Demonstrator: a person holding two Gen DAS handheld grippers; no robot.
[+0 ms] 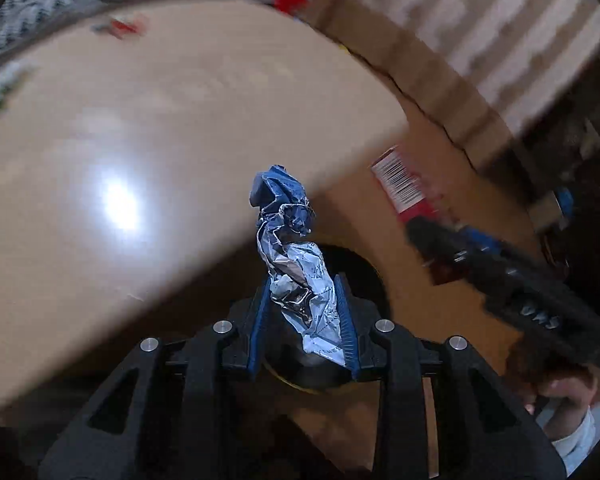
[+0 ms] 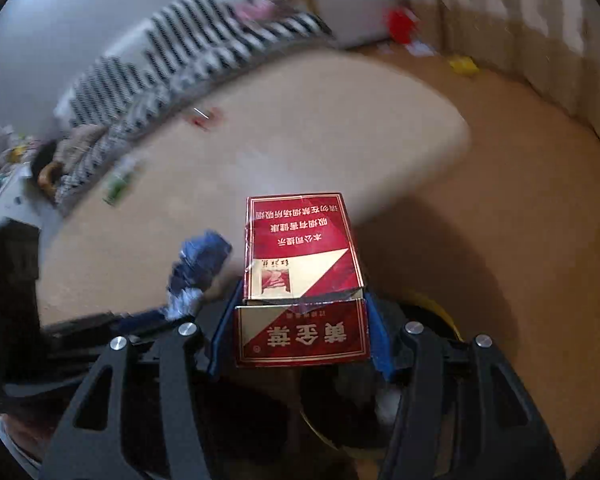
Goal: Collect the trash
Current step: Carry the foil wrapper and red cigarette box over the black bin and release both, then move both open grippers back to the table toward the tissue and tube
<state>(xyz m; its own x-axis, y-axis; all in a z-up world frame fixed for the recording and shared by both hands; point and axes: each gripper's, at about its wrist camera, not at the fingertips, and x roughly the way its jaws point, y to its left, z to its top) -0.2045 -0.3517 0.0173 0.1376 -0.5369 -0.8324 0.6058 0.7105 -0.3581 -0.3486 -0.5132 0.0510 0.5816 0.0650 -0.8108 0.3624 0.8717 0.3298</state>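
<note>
My left gripper (image 1: pixel 304 320) is clamped on a crumpled blue-and-silver wrapper (image 1: pixel 290 248), both blue pads pressed against its lower part. The wrapper's long axis runs straight out along the fingers, its dark blue twisted end pointing away from the camera, past the fingertips and over the edge of the pale table (image 1: pixel 160 140).

My right gripper (image 2: pixel 300 328) is closed on a red cigarette pack (image 2: pixel 302 276), the pads bearing on its two narrow sides near the flip lid. The pack lies lengthwise along the fingers, broad printed face up, lid end nearest the camera and slightly ajar (what is inside I cannot see), base end pointing out toward the table.

Both pieces are held in the air beside the table's edge, near each other: the right view shows the wrapper just left of the pack, and the left view shows the pack's barcode side off to the right.

Below both grippers sits a dark round bin (image 1: pixel 356 276) with a yellow rim; its contents are too dark to make out.

More small litter (image 2: pixel 120 184) lies blurred on the table.
</note>
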